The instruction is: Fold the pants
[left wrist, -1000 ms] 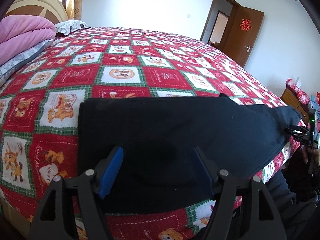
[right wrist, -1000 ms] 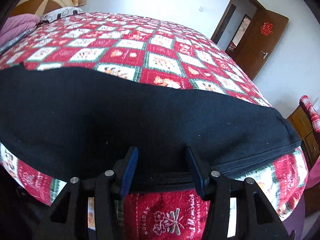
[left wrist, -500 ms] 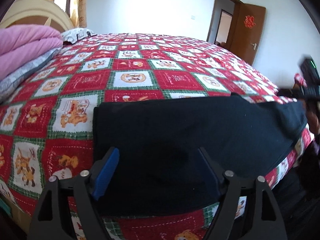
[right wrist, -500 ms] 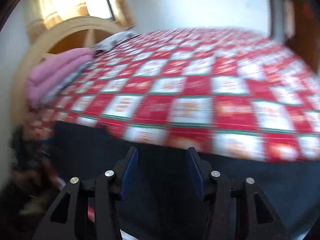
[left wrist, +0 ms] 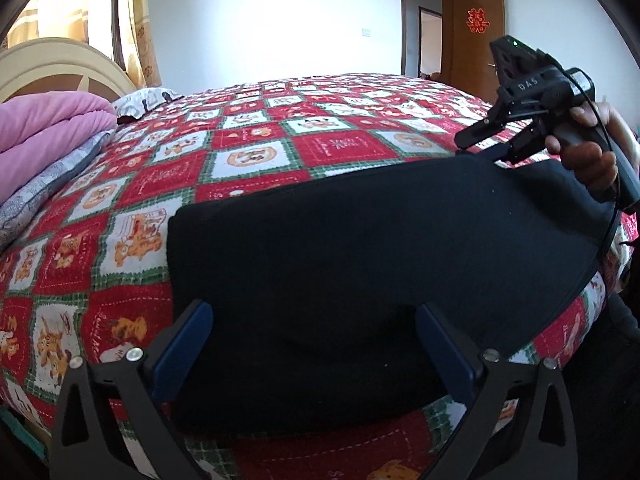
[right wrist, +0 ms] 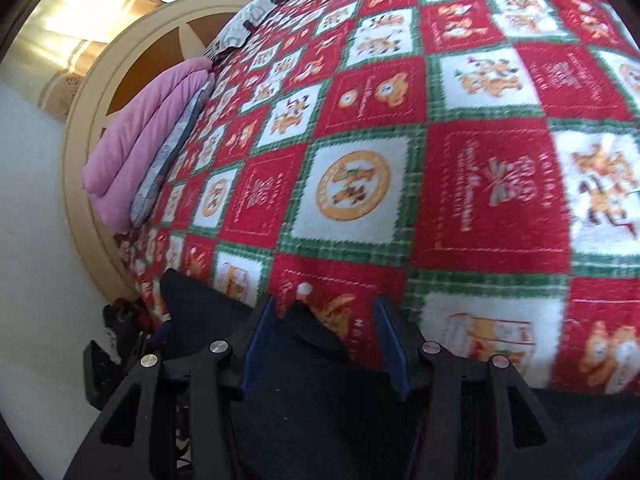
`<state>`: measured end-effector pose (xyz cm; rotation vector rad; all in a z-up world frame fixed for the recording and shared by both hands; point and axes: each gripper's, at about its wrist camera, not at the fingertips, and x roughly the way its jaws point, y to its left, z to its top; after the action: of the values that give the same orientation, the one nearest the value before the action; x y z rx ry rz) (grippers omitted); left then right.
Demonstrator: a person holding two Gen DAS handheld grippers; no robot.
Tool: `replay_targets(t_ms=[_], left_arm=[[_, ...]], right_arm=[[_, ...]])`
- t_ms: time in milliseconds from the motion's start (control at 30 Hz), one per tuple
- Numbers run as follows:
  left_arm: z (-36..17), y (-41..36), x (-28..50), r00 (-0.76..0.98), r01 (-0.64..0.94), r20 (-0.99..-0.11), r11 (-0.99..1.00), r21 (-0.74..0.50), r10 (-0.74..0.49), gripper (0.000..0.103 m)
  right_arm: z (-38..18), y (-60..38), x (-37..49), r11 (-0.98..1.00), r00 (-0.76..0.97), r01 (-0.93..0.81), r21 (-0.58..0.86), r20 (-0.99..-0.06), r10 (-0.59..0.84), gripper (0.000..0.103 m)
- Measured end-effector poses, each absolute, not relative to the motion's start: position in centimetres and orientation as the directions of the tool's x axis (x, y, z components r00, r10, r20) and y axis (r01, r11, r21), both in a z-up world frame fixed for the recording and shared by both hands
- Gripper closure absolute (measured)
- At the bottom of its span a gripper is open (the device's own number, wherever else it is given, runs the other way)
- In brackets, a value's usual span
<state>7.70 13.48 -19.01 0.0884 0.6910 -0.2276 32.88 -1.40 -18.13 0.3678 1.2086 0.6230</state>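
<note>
The black fabric pants (left wrist: pixel 360 264) are spread flat on the red-checked quilted bed (left wrist: pixel 256 152), beneath the left tool (left wrist: pixel 316 344), held spread; the right tool (right wrist: pixel 326 340), likewise spread, is held over their far edge.

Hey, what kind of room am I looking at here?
Most likely a home bedroom: a bed with a curved cream headboard, a red patchwork bedspread, a folded pink quilt beside a pillow, and black pants spread out.

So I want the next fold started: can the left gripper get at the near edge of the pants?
Probably yes: the left gripper hangs open over the black pants, nothing lying between them.
</note>
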Motion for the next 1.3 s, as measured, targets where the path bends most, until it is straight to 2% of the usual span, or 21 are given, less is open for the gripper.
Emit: replay_targets(t_ms=[100, 167, 333, 467, 567, 600, 633, 700, 900, 1000, 1133, 1300], left_arm=[[-19.1, 13.6, 7.6, 0.751, 0.234, -0.634, 0.972, -0.001, -0.181, 0.000], [-19.1, 13.6, 7.7, 0.751, 0.234, -0.635, 0.972, 0.000, -0.181, 0.000], [-19.2, 13.5, 7.6, 0.755, 0.236, -0.631, 0.972, 0.009, -0.178, 0.000], [-19.5, 13.4, 7.3, 0.769, 0.242, -0.615, 0.970, 0.029, -0.174, 0.000], [-19.4, 13.5, 7.3, 0.771, 0.243, -0.612, 0.970, 0.026, -0.176, 0.000], [-19.4, 13.5, 7.3, 0.773, 0.242, -0.610, 0.970, 0.026, -0.177, 0.000], [-19.5, 13.5, 7.3, 0.774, 0.241, -0.608, 0.970, 0.026, -0.176, 0.000], [-19.4, 13.4, 7.3, 0.777, 0.235, -0.606, 0.972, 0.026, -0.172, 0.000], [-19.3, 13.4, 7.4, 0.778, 0.215, -0.607, 0.976, 0.015, -0.162, 0.000], [-19.3, 13.3, 7.6, 0.777, 0.202, -0.610, 0.979, 0.012, -0.153, 0.000], [-19.4, 13.2, 7.6, 0.781, 0.186, -0.609, 0.982, 0.018, -0.137, 0.000], [-19.4, 13.2, 7.7, 0.782, 0.162, -0.611, 0.987, 0.011, -0.122, 0.000]], right_arm=[[-18.2, -0.4, 32.8, 0.768, 0.184, -0.283, 0.574, -0.753, 0.631, 0.090], [-18.1, 0.2, 32.6, 0.775, 0.184, -0.293, 0.559, -0.763, 0.620, 0.096], [-16.7, 0.2, 32.6, 0.781, 0.268, -0.278, 0.560, -0.735, 0.623, 0.099], [-18.2, -0.4, 33.8, 0.832, 0.291, -0.225, 0.508, -0.780, 0.554, 0.099], [-18.4, -0.1, 33.6, 0.833, 0.296, -0.271, 0.483, -0.781, 0.550, 0.098], [-18.2, -0.2, 33.5, 0.832, 0.298, -0.275, 0.482, -0.780, 0.551, 0.094], [-18.0, -0.5, 33.2, 0.831, 0.296, -0.273, 0.485, -0.779, 0.552, 0.081], [-17.2, -1.7, 32.4, 0.837, 0.325, -0.274, 0.473, -0.774, 0.543, 0.065], [-13.7, -11.1, 27.4, 0.887, 0.477, -0.215, 0.409, -0.749, 0.461, 0.065], [-11.7, -17.7, 24.0, 0.942, 0.577, -0.115, 0.314, -0.751, 0.321, 0.065], [-10.9, -27.1, 19.8, 0.958, 0.653, 0.070, 0.279, -0.739, 0.167, 0.065], [-10.8, -36.3, 16.1, 0.911, 0.680, 0.256, 0.323, -0.730, 0.067, 0.064]])
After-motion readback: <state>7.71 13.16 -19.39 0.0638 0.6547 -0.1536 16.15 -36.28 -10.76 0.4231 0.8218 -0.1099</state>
